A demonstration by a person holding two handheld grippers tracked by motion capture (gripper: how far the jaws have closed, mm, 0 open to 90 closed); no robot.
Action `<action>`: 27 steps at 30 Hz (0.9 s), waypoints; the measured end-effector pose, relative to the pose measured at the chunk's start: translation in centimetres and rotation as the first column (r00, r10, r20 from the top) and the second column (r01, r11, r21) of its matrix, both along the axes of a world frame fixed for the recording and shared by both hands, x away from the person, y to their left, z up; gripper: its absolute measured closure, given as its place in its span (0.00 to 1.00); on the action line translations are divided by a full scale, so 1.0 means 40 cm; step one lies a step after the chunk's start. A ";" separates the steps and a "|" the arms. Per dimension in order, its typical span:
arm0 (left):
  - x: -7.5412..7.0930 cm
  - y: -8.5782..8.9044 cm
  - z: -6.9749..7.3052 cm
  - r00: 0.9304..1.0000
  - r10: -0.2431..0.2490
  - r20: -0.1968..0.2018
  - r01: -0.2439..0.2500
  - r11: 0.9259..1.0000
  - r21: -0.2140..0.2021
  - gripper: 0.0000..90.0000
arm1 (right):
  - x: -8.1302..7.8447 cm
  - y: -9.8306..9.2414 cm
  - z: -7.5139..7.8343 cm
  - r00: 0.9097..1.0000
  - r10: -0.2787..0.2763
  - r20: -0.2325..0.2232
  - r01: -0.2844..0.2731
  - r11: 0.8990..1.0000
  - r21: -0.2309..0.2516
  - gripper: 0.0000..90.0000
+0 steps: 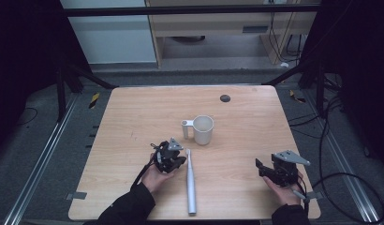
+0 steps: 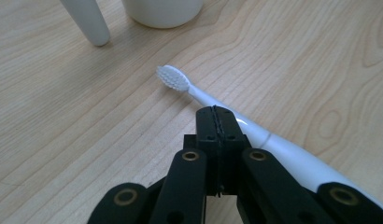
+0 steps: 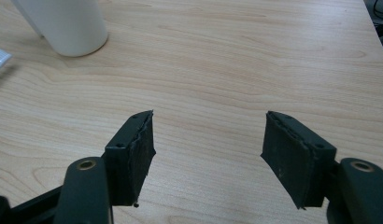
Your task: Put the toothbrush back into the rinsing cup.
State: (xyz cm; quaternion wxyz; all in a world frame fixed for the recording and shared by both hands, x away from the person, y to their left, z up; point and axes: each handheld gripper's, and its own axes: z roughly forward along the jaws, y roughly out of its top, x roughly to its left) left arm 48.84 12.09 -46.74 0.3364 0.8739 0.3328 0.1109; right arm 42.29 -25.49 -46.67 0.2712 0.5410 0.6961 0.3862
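Pale wood forms the table [image 1: 134, 117], seen from the high view, and a white electric toothbrush [image 1: 191, 185] is laid flat on it, bristle end pointing away from the person toward a white mug [image 1: 203, 129] that stands upright just beyond. The left fingers [image 1: 180, 161] are held low beside the brush's neck, seemingly poised for a pick-up, with the hand curled under the tool; the right fingers [image 1: 261, 168] are rested well apart at the table's right side, pointed inward, probably kept in reserve. From the left gripper view, the left fingers [image 2: 219, 140] are pressed together with nothing between them, and the toothbrush [image 2: 236, 122] is seen lying just beside them on their right, its head [image 2: 173, 78] bristles-up on the wood, the mug [image 2: 161, 11] farther ahead. From the right gripper view, the right fingers [image 3: 210, 156] are spread wide and empty over bare wood, aimed level toward the mug [image 3: 63, 25].
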 end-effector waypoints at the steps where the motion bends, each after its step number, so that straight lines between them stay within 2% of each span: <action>1: -0.006 0.004 0.005 1.000 -0.007 0.003 0.007 1.000 -0.002 1.00 | -0.001 -0.001 0.000 1.000 0.000 0.000 0.000 1.000 0.003 0.38; 4: -0.026 0.012 0.017 1.000 -0.016 0.012 0.016 1.000 -0.021 1.00 | -0.002 -0.004 0.000 1.000 -0.006 0.000 0.006 1.000 0.008 0.38; 7: -0.058 0.012 0.032 0.998 -0.052 0.024 0.052 0.998 -0.025 1.00 | -0.004 -0.006 0.001 1.000 -0.007 0.001 0.007 1.000 0.010 0.38; 8: -0.058 0.012 0.032 0.998 -0.052 0.024 0.052 0.998 -0.025 1.00 | -0.004 -0.006 0.001 1.000 -0.007 0.001 0.007 1.000 0.010 0.38; 14: -0.115 -0.015 0.043 0.993 -0.116 0.029 0.117 0.992 -0.055 1.00 | -0.004 -0.009 0.000 1.000 -0.012 0.000 0.012 1.000 0.007 0.38; 18: -0.138 -0.032 0.036 0.987 -0.157 0.012 0.158 0.986 -0.047 1.00 | -0.005 -0.010 0.000 1.000 -0.015 -0.001 0.015 1.000 0.009 0.38; 20: -0.160 -0.050 0.024 0.982 -0.191 -0.005 0.190 0.981 -0.034 1.00 | -0.005 -0.009 0.000 1.000 -0.015 -0.002 0.015 1.000 0.007 0.38; 27: -0.194 -0.077 -0.002 0.970 -0.240 -0.041 0.239 0.971 -0.013 1.00 | -0.006 -0.010 0.000 1.000 -0.016 -0.001 0.016 1.000 0.007 0.38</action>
